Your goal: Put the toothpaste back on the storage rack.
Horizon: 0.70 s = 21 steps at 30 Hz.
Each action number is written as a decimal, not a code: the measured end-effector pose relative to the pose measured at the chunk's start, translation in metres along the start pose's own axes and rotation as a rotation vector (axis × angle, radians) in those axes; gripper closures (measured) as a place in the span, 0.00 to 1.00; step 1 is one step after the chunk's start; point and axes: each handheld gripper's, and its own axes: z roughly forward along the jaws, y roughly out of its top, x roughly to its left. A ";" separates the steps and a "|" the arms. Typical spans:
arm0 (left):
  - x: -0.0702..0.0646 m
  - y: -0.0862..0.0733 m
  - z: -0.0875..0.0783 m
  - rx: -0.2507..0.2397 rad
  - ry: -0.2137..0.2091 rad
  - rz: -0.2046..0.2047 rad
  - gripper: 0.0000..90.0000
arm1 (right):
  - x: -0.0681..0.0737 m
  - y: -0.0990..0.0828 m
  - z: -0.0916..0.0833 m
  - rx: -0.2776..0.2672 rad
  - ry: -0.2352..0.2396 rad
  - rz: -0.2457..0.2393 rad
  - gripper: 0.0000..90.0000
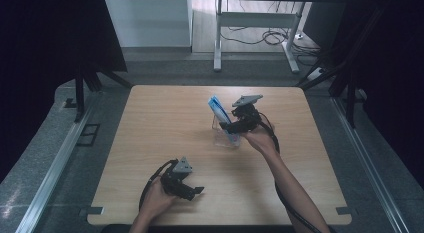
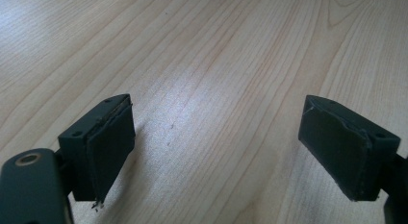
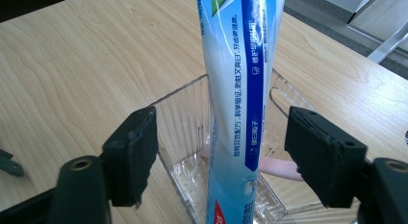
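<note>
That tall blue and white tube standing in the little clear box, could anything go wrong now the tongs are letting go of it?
Possibly. The toothpaste tube stands tilted in the clear box and rises well above its rim, so it might tip over or drag the light box along. The right tongs are open but flank the tube closely; pulling back crookedly could knock it. A pink item lies under it, perhaps unsteadying its foot.

The toothpaste tube [image 3: 238, 104] is white shading to pale blue, with a dark blue stripe bearing white lettering down its length, a green patch near the top and a red spot low down. The organiser box [image 3: 185, 120] around it is clear with fine ribbing, and a pink item [image 3: 281, 168] lies in it. The bench [image 1: 165, 123] is light wood with wavy grain. Both the right gripper [image 3: 219, 156] and left gripper [image 2: 216, 147] have black jaws; each carries a grey plate
</note>
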 end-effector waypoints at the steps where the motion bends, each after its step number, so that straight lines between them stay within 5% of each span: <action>1: 0.001 0.000 -0.001 0.011 0.000 0.013 0.14 | 0.000 0.000 -0.001 -0.002 -0.001 -0.002 0.26; 21: 0.001 0.000 -0.001 0.004 0.003 0.002 0.14 | 0.004 -0.012 -0.016 0.017 0.015 -0.029 0.04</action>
